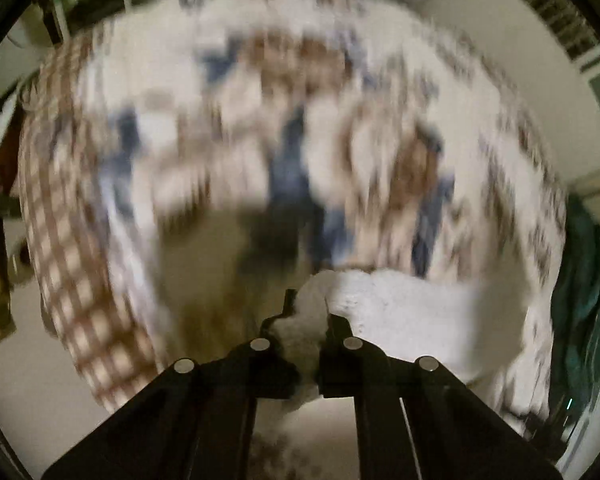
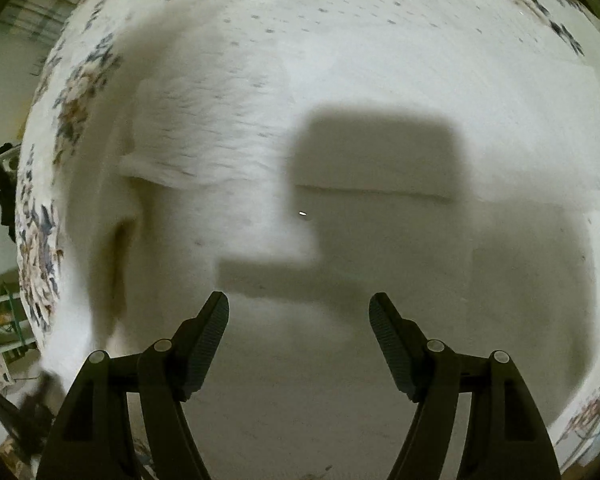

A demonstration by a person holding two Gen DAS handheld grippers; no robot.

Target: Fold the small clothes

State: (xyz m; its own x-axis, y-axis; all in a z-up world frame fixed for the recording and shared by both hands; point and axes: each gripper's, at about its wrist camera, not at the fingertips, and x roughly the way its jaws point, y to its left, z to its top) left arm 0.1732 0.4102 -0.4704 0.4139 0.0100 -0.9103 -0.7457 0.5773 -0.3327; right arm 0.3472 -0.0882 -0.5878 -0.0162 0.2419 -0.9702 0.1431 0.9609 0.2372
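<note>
Our left tool (image 1: pixel 306 312) pinches the white fuzzy garment's (image 1: pixel 400 304) edge above the floral sheet (image 1: pixel 172 152), probably to fold it; right tool (image 2: pixel 299 308) hovers wide open.

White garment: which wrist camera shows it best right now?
Right wrist: the white garment spreads sharp across the frame, under the open right gripper. Left wrist shows only a bunched edge pinched in the left gripper, with a blurred patterned cloth behind.
</note>
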